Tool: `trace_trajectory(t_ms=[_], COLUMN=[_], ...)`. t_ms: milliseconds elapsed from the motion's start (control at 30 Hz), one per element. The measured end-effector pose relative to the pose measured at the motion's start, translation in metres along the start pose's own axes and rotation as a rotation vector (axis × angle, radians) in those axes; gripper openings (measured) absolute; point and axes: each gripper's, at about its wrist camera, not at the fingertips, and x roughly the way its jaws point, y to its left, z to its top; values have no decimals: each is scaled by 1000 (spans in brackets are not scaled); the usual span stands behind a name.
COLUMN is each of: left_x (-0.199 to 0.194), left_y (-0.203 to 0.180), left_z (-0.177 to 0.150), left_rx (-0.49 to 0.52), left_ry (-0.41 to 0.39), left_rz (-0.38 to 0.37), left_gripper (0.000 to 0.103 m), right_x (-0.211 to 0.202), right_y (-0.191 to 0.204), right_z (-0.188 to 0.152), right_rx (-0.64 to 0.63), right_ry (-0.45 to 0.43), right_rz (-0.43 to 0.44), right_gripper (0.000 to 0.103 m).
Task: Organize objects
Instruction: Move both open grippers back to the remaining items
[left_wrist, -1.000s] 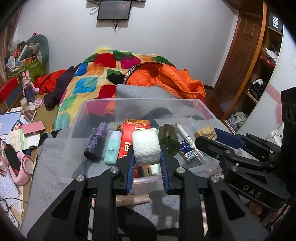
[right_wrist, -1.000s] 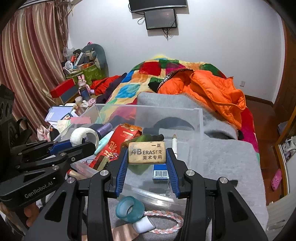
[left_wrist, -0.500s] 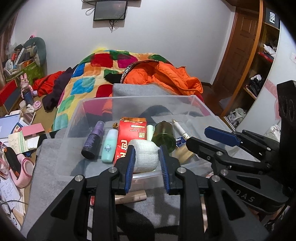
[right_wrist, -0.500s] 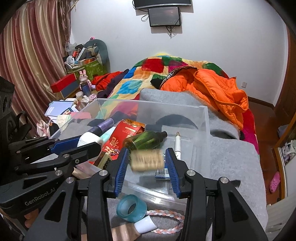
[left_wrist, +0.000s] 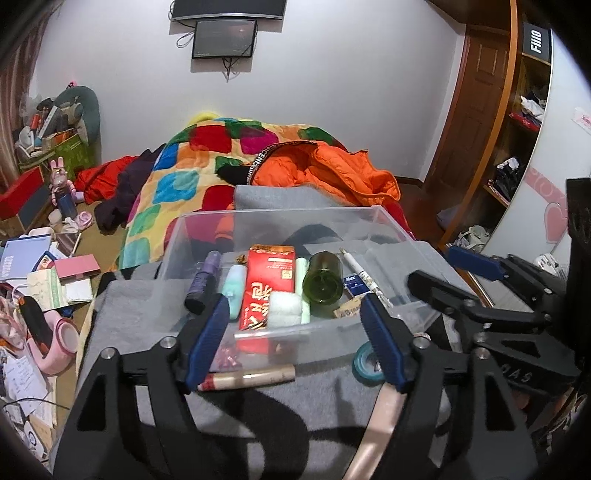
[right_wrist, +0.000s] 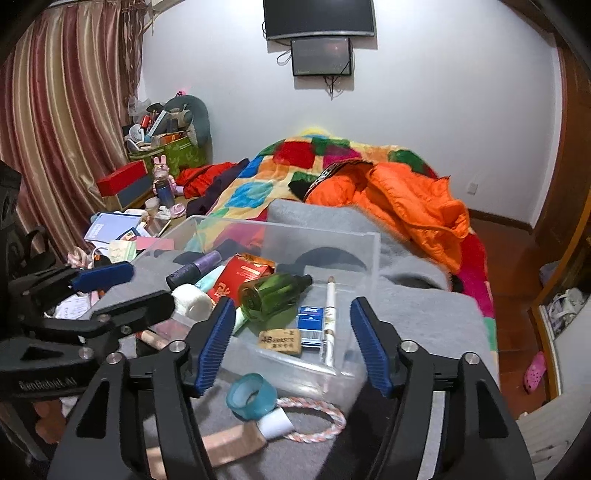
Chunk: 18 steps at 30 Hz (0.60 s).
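Observation:
A clear plastic bin (left_wrist: 295, 214) (right_wrist: 369, 243) sits on a grey blanket. Inside it lie a white bandage roll (left_wrist: 284, 314) (right_wrist: 192, 301), a tan eraser (right_wrist: 280, 341) (left_wrist: 347, 312), a green bottle (left_wrist: 323, 282) (right_wrist: 269, 291), a red packet (left_wrist: 264, 284), a purple bottle (left_wrist: 201, 282), a mint tube (left_wrist: 234, 284), a pen (right_wrist: 330, 325) and a blue box (right_wrist: 310, 325). My left gripper (left_wrist: 295, 339) is open and empty at the bin's near edge. My right gripper (right_wrist: 291, 343) is open and empty over the bin's near corner.
On the blanket before the bin lie a teal tape ring (right_wrist: 251, 397), a braided cord (right_wrist: 317, 417), a white cap (right_wrist: 275, 424) and a pink tube (left_wrist: 247, 376). A bed with an orange jacket (left_wrist: 325, 177) is behind. Clutter covers the floor at the left (left_wrist: 40, 280).
Both grippers opened. The bandage roll dropped from the left gripper into the bin and the eraser dropped from the right gripper into the bin. Both grippers drew back slightly.

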Motion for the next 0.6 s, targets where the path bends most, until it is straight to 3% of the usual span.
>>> trace_trajectory(t_ms=[333, 600], left_x=[0, 24], left_y=[23, 29], left_z=[-24, -50], left_rx=[-27, -32], left_ry=[67, 154], left_rz=[48, 67], left_gripper=[78, 78], right_x=[-18, -6], right_y=[-11, -13], right_z=[-20, -48], right_rx=[28, 75], right_ry=[6, 89], right_rz=[-17, 37], right_gripper=[68, 68])
